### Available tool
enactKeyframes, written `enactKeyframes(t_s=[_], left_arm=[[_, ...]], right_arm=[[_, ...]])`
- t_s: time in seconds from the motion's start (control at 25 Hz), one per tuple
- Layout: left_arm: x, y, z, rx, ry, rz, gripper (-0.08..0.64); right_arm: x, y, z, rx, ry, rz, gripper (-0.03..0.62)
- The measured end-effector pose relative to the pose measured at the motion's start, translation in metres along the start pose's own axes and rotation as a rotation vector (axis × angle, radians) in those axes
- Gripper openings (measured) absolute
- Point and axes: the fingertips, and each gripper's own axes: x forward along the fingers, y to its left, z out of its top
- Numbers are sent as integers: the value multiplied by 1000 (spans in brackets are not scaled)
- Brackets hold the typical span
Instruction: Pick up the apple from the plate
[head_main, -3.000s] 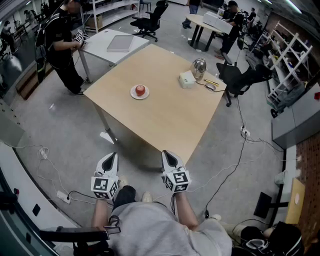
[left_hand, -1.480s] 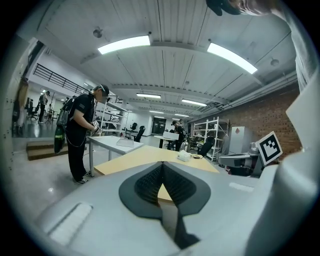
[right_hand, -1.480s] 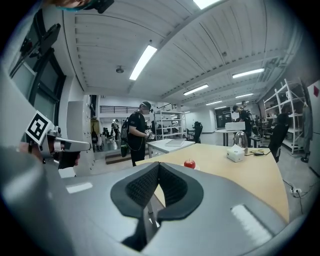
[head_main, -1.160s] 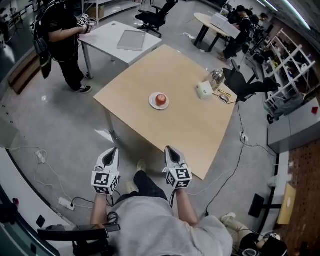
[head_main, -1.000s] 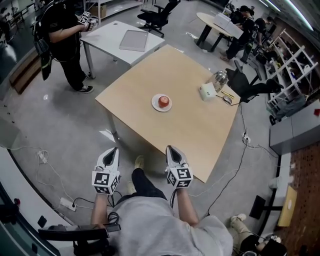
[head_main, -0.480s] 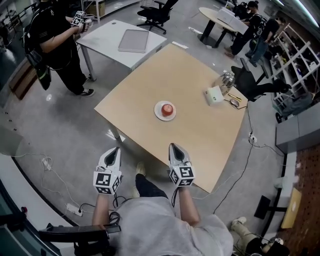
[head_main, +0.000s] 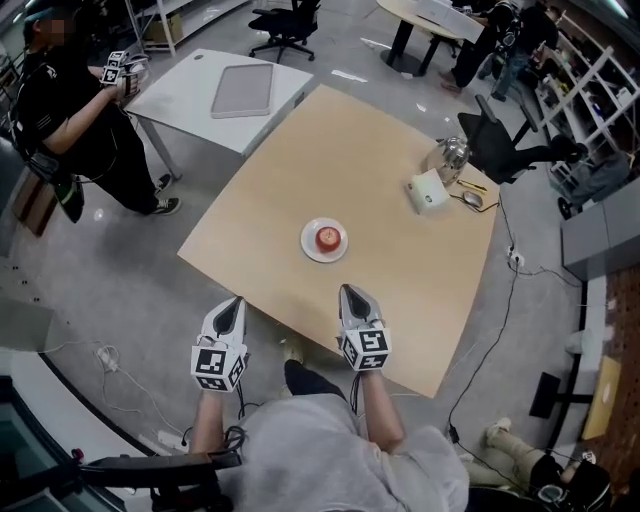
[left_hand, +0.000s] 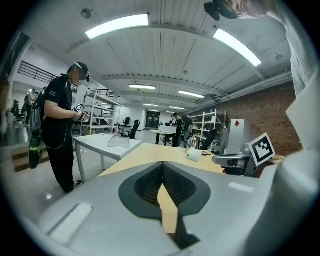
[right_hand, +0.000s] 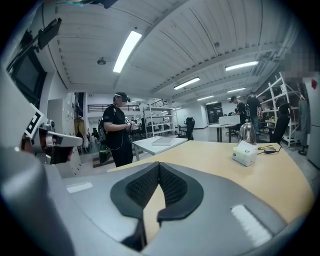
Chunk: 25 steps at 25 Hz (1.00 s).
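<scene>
A red apple (head_main: 329, 238) sits on a small white plate (head_main: 309, 241) near the middle of a light wooden table (head_main: 400, 270). Both grippers are held side by side at the table's near edge, well short of the plate. The left gripper (head_main: 232, 303) is shut and empty, with its tip just outside the edge. Also shut and empty, the right gripper (head_main: 350, 292) overlaps the tabletop in the head view, below the plate. In the left gripper view the left gripper (left_hand: 163, 164) shows closed jaws. The right gripper (right_hand: 159, 163) looks the same in its own view. The apple is hidden in both gripper views.
A white tissue box (head_main: 427, 190) and a shiny domed pot (head_main: 447, 158) stand at the table's far right. A white table (head_main: 215, 95) with a grey tray is beyond the far left corner. A person (head_main: 70, 110) stands there. Chairs and floor cables surround the table.
Both grippers have moved forward toward the table. The plate with the apple now lies closer, and the right gripper's tip now overlaps the tabletop. Both jaws stay shut.
</scene>
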Motion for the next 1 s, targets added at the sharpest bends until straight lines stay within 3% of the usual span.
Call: enactKeyframes(t_s=[0.48,1.0], left_arm=[[63,11,-5,-4,54,-28,20],[86,20,-14,0,104,-26,20]], right_arm=[[59,-39,-20,-23,83,-12,8],[109,-53,-53,-36,197,22,103]])
